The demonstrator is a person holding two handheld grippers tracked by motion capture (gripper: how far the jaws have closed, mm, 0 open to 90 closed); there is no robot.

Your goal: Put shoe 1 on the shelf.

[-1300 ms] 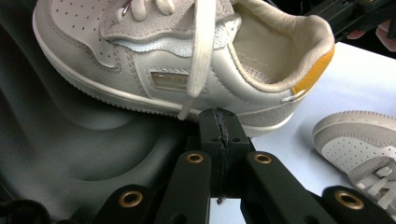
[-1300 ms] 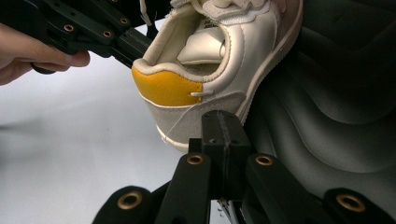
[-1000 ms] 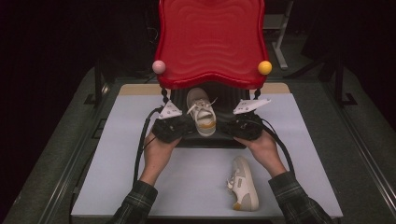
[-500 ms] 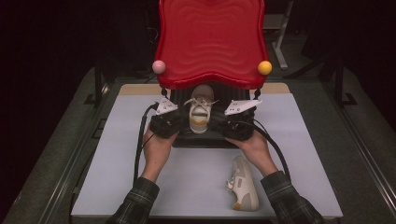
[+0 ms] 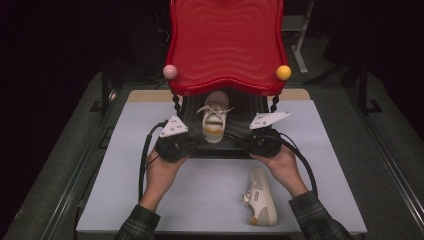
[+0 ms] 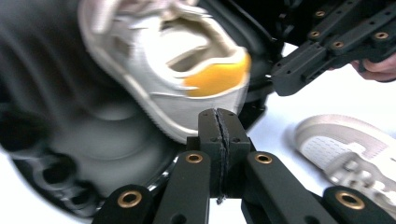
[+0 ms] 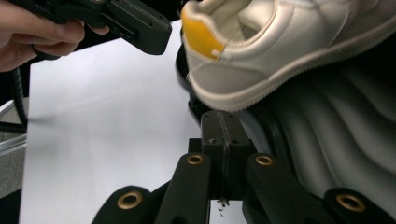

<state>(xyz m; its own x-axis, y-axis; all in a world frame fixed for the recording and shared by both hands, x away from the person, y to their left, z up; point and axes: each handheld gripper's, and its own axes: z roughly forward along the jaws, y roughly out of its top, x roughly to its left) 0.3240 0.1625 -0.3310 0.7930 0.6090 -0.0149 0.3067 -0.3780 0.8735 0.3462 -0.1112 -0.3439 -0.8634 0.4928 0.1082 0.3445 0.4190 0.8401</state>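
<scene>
I judge the work half done. One shoe (image 5: pixel 215 120) already sits on the black shelf (image 5: pixel 235 131) under the red top (image 5: pixel 225 45); the second shoe (image 5: pixel 260 197) waits on the table (image 5: pixel 200 195) at 5 o'clock. My left tool (image 6: pixel 218 122) and right tool (image 7: pixel 224 125) are both pressed together, pinching nothing.

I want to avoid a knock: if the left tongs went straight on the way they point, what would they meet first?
Most likely the heel of the white shoe on the black shelf, right beyond the shut left tongs; depth is hard to judge.
</scene>
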